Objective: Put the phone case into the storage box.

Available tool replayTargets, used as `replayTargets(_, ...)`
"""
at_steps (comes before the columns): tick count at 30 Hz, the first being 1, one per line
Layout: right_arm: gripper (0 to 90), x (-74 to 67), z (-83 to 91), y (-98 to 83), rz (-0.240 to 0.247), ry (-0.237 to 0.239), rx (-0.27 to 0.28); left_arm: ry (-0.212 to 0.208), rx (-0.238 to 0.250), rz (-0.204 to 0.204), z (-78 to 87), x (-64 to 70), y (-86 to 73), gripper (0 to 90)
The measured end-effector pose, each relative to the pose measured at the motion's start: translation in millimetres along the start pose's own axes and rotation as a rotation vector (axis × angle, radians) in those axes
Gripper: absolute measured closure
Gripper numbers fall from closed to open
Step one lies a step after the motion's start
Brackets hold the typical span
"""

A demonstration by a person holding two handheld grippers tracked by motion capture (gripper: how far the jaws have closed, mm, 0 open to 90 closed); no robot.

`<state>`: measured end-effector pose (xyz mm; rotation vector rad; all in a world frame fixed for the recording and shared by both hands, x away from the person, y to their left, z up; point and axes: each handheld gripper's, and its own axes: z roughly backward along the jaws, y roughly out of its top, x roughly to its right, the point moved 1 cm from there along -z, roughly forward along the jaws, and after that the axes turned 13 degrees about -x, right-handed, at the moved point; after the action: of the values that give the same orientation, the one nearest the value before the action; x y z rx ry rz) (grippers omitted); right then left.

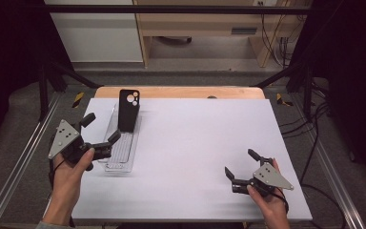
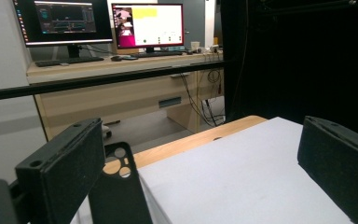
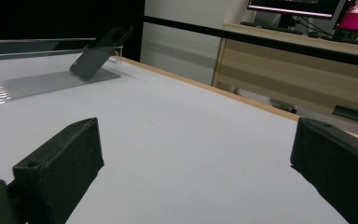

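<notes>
White sheet (image 1: 190, 157) covers the table; wood edge (image 1: 181, 92) is exposed at the far side.

Near: right gripper (image 1: 242, 166) in the person's right hand (image 1: 269, 202), low at the near right over bare sheet. Jaws spread wide, nothing between them. Right gripper view confirms: both black jaws apart with bare white surface between.

Left gripper (image 1: 101, 128) in the left hand (image 1: 71, 174), at the left edge of the sheet, beside the tray (image 1: 119, 157). Jaws wide apart, empty. One fingertip sits over the tray's left wall; I cannot tell if it touches. Left gripper view: the case (image 2: 121, 191) shows just beyond the left jaw, not between the jaws.

Mid: tray is clear plastic, long and narrow, ribbed floor, long axis running near to far, slightly slanted. It lies on the left part of the sheet.

Far: case is black, matte, a phone case with a corner cluster of round camera cut-outs showing white through them. It stands in the far end of the tray, long axis nearly upright, cut-out end up. In the right gripper view the case (image 3: 100, 49) leans, lower end on the tray floor (image 3: 42, 81), upper end resting against the tray's end wall.

Beyond the table: a wooden desk (image 2: 121, 93) with two lit monitors (image 2: 107, 21), cables at the right.
</notes>
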<state>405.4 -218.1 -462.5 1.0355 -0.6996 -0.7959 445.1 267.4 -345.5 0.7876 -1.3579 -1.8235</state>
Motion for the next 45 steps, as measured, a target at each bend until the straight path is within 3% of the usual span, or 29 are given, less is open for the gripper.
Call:
replayTargets(24, 2.6, 0.5, -0.2, -0.5, 0.001, -0.005, -0.003, 0.053, 0.023, 0.012, 18.1, -25.3, -23.9, 0.5)
replayTargets(45, 2.6, -0.1, -0.1, -0.3, 0.004, -0.006, -0.005, 0.060, 0.027, 0.025, 28.3, -27.3, -48.3, 0.5)
